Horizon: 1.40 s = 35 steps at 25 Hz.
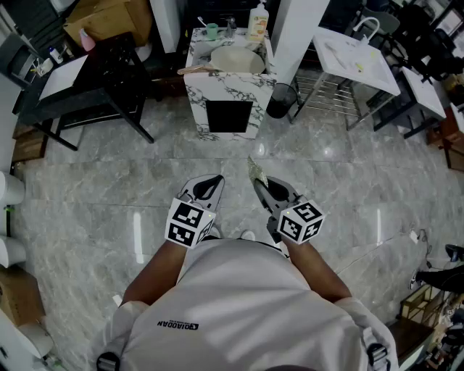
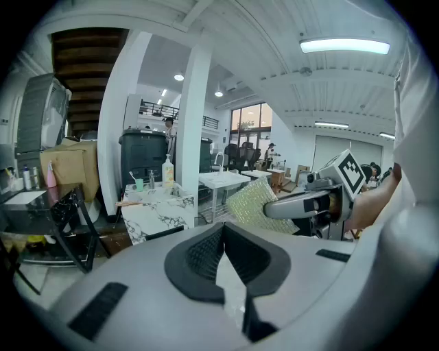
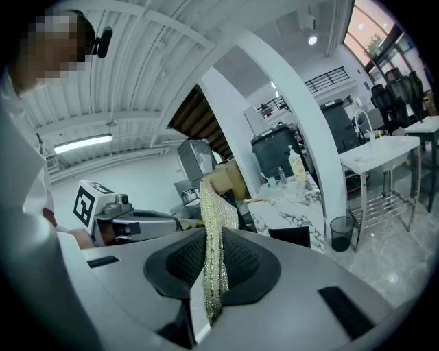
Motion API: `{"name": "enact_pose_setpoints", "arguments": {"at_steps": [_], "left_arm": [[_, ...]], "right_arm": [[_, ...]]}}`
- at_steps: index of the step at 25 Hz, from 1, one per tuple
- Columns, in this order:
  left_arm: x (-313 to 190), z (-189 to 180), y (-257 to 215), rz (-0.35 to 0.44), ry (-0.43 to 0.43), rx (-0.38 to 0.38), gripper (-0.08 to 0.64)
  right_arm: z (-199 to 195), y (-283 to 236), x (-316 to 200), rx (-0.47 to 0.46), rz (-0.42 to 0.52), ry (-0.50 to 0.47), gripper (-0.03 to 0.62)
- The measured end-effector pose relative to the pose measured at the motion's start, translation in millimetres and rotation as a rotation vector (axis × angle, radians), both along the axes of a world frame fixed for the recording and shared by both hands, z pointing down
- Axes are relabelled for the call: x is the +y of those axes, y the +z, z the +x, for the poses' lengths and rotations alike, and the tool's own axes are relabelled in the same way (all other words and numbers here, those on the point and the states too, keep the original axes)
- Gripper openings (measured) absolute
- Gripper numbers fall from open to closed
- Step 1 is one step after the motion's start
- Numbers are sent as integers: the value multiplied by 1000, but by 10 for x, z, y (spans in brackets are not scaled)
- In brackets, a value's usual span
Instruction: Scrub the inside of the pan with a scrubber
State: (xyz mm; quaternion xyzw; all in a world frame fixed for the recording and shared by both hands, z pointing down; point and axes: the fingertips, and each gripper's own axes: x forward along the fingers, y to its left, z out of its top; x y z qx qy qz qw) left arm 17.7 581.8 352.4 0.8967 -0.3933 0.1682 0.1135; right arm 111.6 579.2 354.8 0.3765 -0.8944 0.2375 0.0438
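My right gripper point(image 1: 264, 188) clamps the floppy scrubber point(image 3: 212, 260), my left gripper point(image 1: 209, 185) is closed on nothing, and the pan point(image 1: 238, 59) sits on the far counter point(image 1: 199, 101) — unbraced, it may skid once I scrub, or the scrubber may slip out.

Soap btl point(image 1: 257, 22) on marble stand point(image 1: 194, 98), black bin point(image 1: 281, 100) beside.
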Motion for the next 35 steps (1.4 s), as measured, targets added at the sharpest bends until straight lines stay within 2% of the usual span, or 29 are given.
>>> {"name": "enact_pose_setpoints", "arguments": {"at_steps": [11,16,22,28,35], "left_arm": [[40,74,12,-5,-6,-3,15],[35,129,-15,-4,-14,-1,15],[79,266,57,-16,-17,-6,15],[40,431,61,-9,-39,-24,15],[-10,716,80,-7,-62,-39,15]], "right_arm": [[14,23,60,6,-1,-25,77],[67,-71,49,-46,7,-32,78],[146,-22,76,12,39,-55,78],[376,2,72,46,63,-65,78],[738,76,66,24,46,-73,78]]}}
